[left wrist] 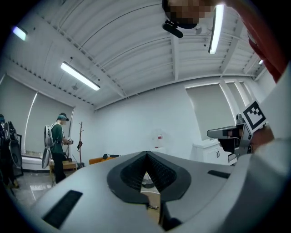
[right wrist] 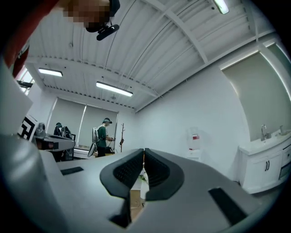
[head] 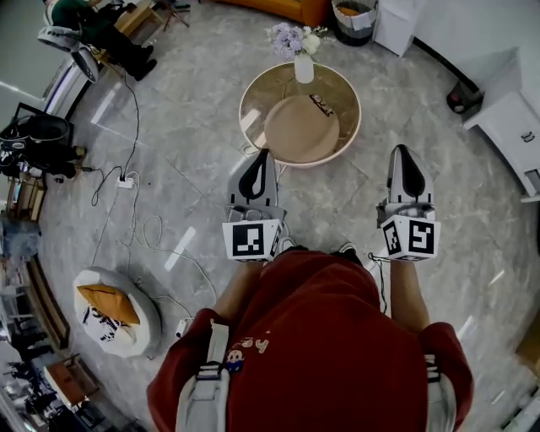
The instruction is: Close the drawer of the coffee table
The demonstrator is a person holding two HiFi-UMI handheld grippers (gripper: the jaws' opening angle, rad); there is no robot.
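The round coffee table, with a beige top and glass rim, stands on the floor ahead of me. A white vase of flowers sits at its far edge and a small dark object lies on the top. No open drawer shows from above. My left gripper is held level in the air just short of the table's near-left rim, jaws shut and empty. My right gripper hovers to the table's right, also shut and empty. In the gripper views the left gripper and right gripper point across the room.
Cables and a power strip trail over the floor at left, near a round cushion. White cabinets line the right wall. A bin and an orange sofa stand beyond the table. Another person stands far left.
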